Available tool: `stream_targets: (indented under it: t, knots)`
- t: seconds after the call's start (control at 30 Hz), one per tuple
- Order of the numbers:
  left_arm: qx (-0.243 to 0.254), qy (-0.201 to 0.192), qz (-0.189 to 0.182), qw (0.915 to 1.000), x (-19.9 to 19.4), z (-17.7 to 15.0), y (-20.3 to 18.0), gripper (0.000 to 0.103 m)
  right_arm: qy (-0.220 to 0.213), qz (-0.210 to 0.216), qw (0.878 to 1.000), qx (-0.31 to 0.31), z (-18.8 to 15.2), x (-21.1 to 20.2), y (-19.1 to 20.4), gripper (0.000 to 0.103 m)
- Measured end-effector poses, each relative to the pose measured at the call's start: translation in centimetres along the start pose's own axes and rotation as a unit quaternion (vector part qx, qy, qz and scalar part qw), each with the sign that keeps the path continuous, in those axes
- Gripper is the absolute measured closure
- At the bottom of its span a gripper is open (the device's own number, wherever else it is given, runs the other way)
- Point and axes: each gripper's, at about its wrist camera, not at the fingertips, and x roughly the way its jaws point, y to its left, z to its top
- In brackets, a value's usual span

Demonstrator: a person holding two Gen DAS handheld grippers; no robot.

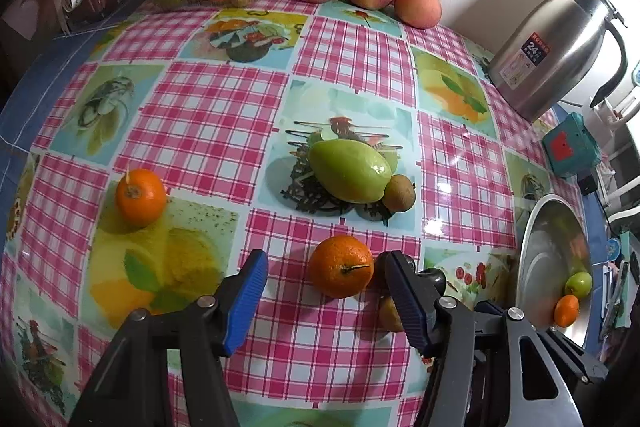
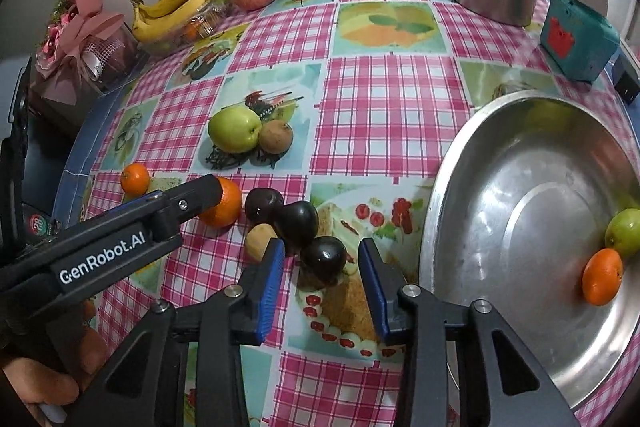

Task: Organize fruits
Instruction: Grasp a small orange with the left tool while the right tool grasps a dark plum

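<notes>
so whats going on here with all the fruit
A person is sorting fruit with two handheld grippers. The left gripper straddles an orange tangerine; the right gripper straddles a dark purple plum. Neither pad touches yet. A green apple and another tangerine already sit in the steel bowl.

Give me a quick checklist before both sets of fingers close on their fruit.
1. Orange sits between the left gripper fingers: ok; pads not yet touching.
2. Nearest dark plum sits between the right gripper fingers: ok; gaps remain on both sides.
3. Left finger clear of neighbouring fruit: not ok; a small brown fruit crowds its right finger.
4. Steel bowl has room: ok; it holds only two fruits.
5. The two grippers clear of each other: cannot tell.
</notes>
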Motion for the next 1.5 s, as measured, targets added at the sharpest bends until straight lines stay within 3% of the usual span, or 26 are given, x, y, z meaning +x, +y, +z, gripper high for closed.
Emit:
stream_targets:
  t: [0.3,0.47,0.87,1.5]
  knots:
    - [0.005,0.005,0.002,1.0000,0.8,-0.1,-0.4,0.051,0.011,0.009,1.000,0.011,0.0,0.7,-0.3,0.063]
    - [0.006,0.004,-0.007,0.9999,0.9,-0.1,-0.6,0.064,0.016,0.010,1.000,0.010,0.0,1.1,-0.1,0.063]
    - [-0.002,0.006,-0.002,1.0000,0.6,-0.1,-0.3,0.065,0.014,0.014,1.000,0.009,0.1,1.3,-0.3,0.076]
    - [-0.025,-0.007,0.001,0.9997,-1.0,0.6,0.4,0.065,0.002,0.021,1.000,0.012,0.0,0.4,-0.4,0.077]
